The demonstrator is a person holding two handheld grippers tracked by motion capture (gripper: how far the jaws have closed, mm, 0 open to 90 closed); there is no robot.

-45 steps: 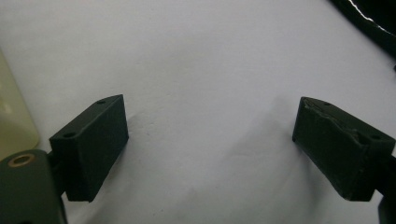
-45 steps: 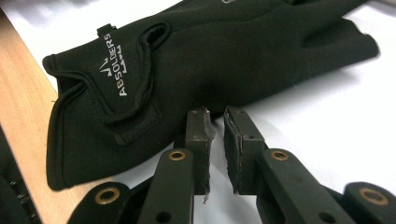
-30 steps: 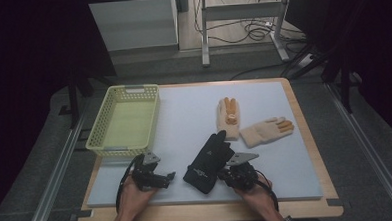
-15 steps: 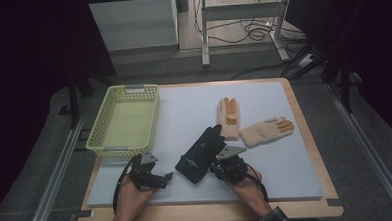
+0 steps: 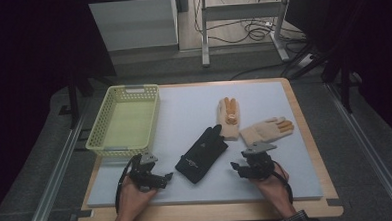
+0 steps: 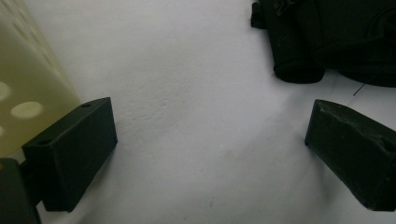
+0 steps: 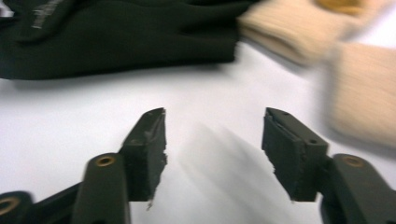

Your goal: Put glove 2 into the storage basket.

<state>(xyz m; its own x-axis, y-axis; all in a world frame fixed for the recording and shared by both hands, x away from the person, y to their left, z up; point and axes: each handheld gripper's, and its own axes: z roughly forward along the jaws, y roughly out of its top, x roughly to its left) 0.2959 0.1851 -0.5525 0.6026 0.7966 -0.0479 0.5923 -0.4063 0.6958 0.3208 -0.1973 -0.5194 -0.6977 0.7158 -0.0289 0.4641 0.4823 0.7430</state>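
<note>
A black glove (image 5: 202, 155) lies flat on the white mat between my two grippers, fingers toward the far right. My left gripper (image 5: 163, 178) sits just left of its cuff, open, with bare mat between the jaws; the glove's cuff (image 6: 327, 42) shows at the upper right of the left gripper view. My right gripper (image 5: 239, 169) rests to the glove's right, open and holding nothing. In the right gripper view the black glove (image 7: 116, 37) lies ahead at upper left. Two beige gloves with orange fingertips (image 5: 228, 117) (image 5: 266, 130) lie beyond.
A pale yellow-green mesh basket (image 5: 124, 119) stands at the mat's left side, its wall (image 6: 23, 84) close beside my left gripper. The beige cuffs (image 7: 364, 88) lie just right of my right gripper. The wooden table edge (image 5: 208, 215) runs along the front.
The right gripper let go of the black glove and drew back to the right; the glove now lies flat on the mat. The left gripper shifted slightly right.
</note>
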